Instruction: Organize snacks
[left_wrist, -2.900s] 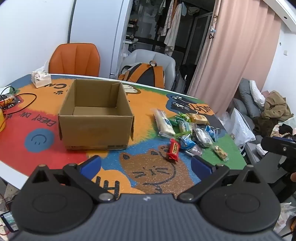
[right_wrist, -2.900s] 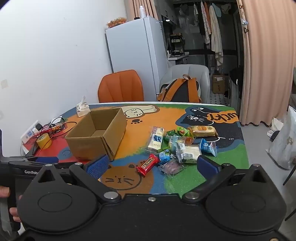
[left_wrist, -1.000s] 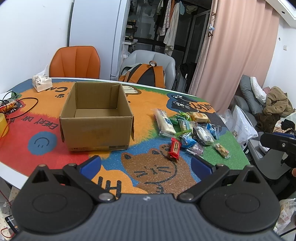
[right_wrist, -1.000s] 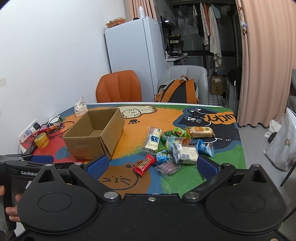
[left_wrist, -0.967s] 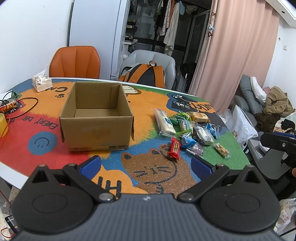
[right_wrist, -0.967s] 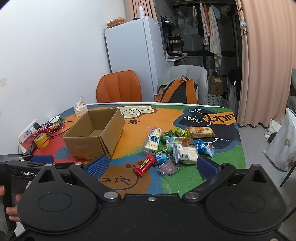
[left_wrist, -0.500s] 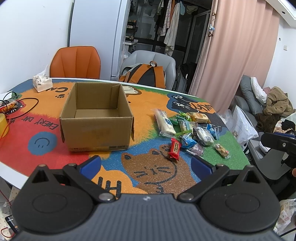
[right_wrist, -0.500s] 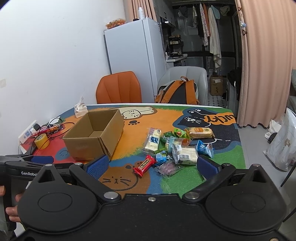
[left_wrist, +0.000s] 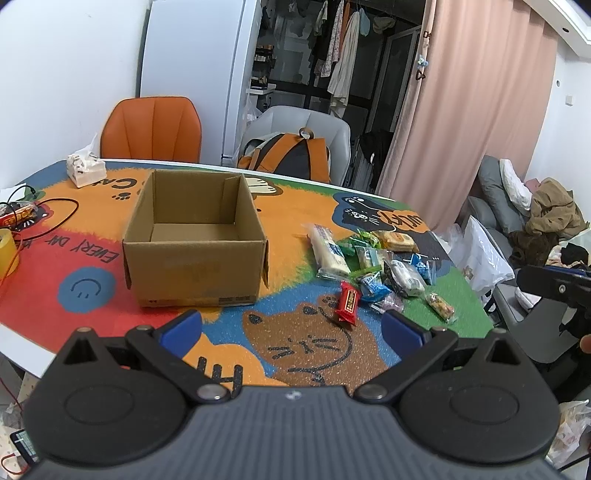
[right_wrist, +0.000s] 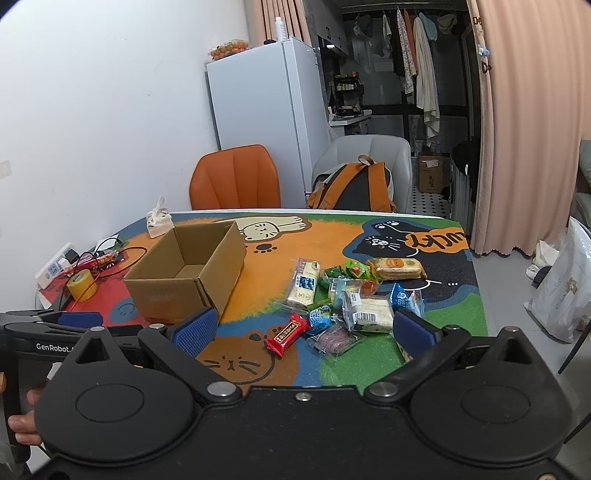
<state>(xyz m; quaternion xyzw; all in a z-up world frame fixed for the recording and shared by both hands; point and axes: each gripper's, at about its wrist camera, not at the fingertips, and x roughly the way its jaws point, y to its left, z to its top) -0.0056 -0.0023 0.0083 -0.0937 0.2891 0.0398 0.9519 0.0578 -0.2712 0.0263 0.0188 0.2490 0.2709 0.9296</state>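
An empty cardboard box (left_wrist: 194, 240) is sitting open-topped on the cartoon-cat worktop (left_wrist: 295, 343), with a pile of wrapped snacks (left_wrist: 376, 262) lying at its three o'clock and a red snack bar (left_wrist: 348, 302) resting at the pile's seven o'clock edge. The left tool (left_wrist: 291, 328) and right tool (right_wrist: 304, 328) are both hovering short of the worktop's near edge, each spread wide and gripping nothing. A tissue pack (left_wrist: 85, 170) is standing at the box's eleven o'clock.
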